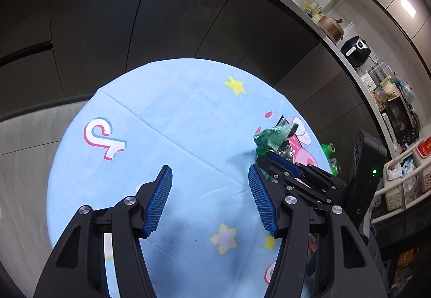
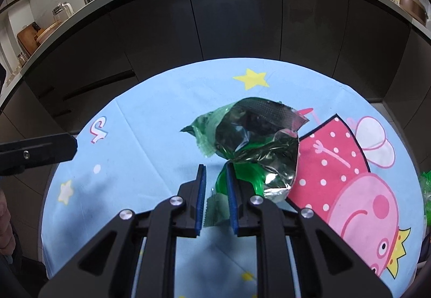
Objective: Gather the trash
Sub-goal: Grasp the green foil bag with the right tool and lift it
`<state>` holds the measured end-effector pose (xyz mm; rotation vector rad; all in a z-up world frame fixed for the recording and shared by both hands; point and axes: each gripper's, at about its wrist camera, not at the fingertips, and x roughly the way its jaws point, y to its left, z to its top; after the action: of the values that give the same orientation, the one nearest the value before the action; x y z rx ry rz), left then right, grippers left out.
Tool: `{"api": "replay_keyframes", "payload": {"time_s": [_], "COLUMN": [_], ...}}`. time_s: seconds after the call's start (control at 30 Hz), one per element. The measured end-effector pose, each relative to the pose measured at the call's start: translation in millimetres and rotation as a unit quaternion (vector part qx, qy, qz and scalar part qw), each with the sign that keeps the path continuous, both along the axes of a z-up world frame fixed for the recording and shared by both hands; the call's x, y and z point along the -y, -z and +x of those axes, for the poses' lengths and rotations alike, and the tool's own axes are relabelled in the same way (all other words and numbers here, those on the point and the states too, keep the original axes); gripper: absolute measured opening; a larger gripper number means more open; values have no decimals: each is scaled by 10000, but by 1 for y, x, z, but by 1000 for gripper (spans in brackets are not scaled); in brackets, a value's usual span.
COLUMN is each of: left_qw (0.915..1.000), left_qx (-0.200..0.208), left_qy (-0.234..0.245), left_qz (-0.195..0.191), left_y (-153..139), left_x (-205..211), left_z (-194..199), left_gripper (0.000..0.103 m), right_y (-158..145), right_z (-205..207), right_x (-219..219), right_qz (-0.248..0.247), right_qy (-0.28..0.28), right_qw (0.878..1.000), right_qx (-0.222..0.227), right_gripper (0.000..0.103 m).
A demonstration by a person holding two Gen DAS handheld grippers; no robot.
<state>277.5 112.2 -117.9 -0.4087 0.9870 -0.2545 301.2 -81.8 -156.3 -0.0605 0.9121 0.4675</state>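
My right gripper [image 2: 215,171] pinches the crumpled green foil wrapper [image 2: 253,147] above the tablecloth [image 2: 150,136], just left of its pink pig print [image 2: 358,184], while my left gripper [image 1: 210,176] hangs wide apart.

Both views sit just behind their own fingers and look forward and down over a round table [image 1: 80,176] with a blue cloth, toward dark cabinets [image 2: 234,17] under a kitchen counter. The left view is tilted, with the counter [image 1: 293,5] running from 12 to 3 o'clock. It catches the right gripper [image 1: 269,159] and a crumpled wrapper [image 1: 272,136] at 3 o'clock. The right view is level and close on the same wrapper [image 2: 258,141] at centre. It shows the left gripper's side [image 2: 37,153] at 9 o'clock.
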Motion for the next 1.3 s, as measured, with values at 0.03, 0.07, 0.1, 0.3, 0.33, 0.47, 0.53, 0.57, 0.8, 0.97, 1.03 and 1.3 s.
{"api": "replay_keyframes", "payload": {"time_s": [0.03,0.07,0.1,0.3,0.33,0.47,0.53,0.57,0.8,0.97,1.03,1.3], "left_qw": [10000,10000,10000,10000,10000,9999,9999,9999,9994,9986,9976,9926], "left_qx": [6,13,20,27,29,76,99,124,225,173,182,-11], "left_qy": [14,30,40,22,16,29,61,75,259,492,660,1209], "left_qz": [-1,12,33,67,74,66,70,50,70,12,46,96], "left_y": [0,-1,-2,-4,-5,-10,-14,-16,-26,-25,-24,-11], "left_x": [1,3,4,5,5,8,11,13,27,50,63,113], "left_z": [0,0,-1,-2,-2,-4,-5,-6,-17,-24,-28,-41], "left_gripper": [56,57,57,57,57,58,62,63,67,68,68,69], "right_y": [2,4,5,-2,-8,-26,-33,-35,-44,-30,-26,-24], "right_z": [0,1,2,-7,-11,-26,-38,-43,-90,-111,-120,-146], "right_x": [1,2,2,11,12,20,24,26,60,98,109,140], "right_qz": [1,9,9,228,275,430,495,542,846,911,999,1290], "right_qy": [23,41,45,-12,-18,-67,-139,-176,32,487,612,927], "right_qw": [10000,10000,10000,9997,9996,9986,9981,9978,9957,9946,9931,9872], "right_qx": [-26,-54,-77,33,117,299,343,332,369,115,70,114], "right_gripper": [18,18,18,5,5,5,5,5,6,9,6,7]}}
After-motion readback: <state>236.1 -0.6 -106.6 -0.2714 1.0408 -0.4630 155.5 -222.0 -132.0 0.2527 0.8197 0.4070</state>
